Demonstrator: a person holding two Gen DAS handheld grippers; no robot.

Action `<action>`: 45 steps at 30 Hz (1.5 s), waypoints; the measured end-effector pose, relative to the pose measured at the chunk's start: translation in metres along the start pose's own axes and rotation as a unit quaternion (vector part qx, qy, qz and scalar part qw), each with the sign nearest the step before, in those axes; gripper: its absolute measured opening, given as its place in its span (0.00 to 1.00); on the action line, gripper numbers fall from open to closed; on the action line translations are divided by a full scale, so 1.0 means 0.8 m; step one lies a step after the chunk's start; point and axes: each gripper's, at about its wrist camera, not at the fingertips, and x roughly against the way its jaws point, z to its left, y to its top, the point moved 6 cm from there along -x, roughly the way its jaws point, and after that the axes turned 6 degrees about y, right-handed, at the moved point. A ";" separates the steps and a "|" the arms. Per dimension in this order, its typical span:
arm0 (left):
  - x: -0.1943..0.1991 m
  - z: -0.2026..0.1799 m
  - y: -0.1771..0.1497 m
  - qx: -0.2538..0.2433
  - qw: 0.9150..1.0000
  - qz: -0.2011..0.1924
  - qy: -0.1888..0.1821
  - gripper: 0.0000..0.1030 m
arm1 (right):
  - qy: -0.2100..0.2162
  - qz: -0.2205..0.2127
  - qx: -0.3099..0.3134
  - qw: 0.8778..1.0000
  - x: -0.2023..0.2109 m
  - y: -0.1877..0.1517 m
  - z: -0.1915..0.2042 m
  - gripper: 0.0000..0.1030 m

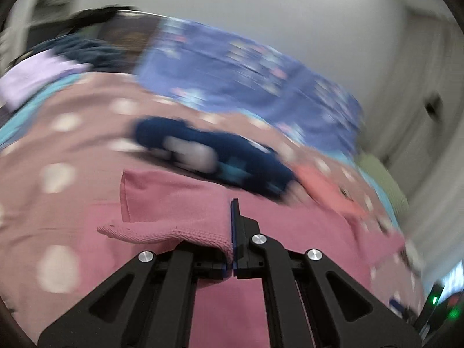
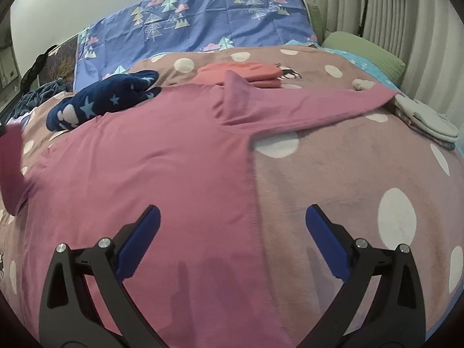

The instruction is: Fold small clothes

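Note:
A pink long-sleeved top (image 2: 162, 156) lies spread on the dotted blanket (image 2: 348, 179), one sleeve (image 2: 319, 107) stretched to the right. My left gripper (image 1: 232, 217) is shut on the ribbed cuff of the other pink sleeve (image 1: 162, 232) and holds it lifted above the top (image 1: 290, 232); the left wrist view is motion-blurred. That lifted sleeve shows at the left edge of the right wrist view (image 2: 11, 168). My right gripper (image 2: 232, 217) is open and empty, just above the top's lower part.
A navy star-patterned garment (image 2: 101, 101) and a folded coral garment (image 2: 246, 72) lie behind the top. Folded pale clothes (image 2: 426, 119) sit at the right, a green pillow (image 2: 362, 49) and a blue tree-print sheet (image 2: 203, 20) at the back, with curtains (image 2: 406, 14) on the right.

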 end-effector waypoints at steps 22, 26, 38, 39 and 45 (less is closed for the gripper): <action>0.011 0.039 -0.146 -0.121 0.988 0.058 0.077 0.61 | 0.176 0.007 0.146 0.973 0.012 0.009 0.130 0.50; 0.012 0.102 -0.141 -0.098 0.981 0.061 0.155 0.61 | 0.201 0.008 0.209 0.957 0.003 0.015 0.225 0.66; 0.010 0.123 -0.135 -0.086 0.981 0.055 0.163 0.74 | 0.186 0.079 -0.010 0.979 -0.074 0.044 0.132 0.13; 0.010 0.123 -0.135 -0.083 0.982 0.055 0.160 0.74 | 0.189 0.079 -0.026 0.978 -0.072 0.044 0.115 0.14; -0.004 0.116 -0.139 -0.093 0.981 0.064 0.157 0.74 | 0.227 0.115 -0.063 0.965 -0.075 0.030 0.074 0.44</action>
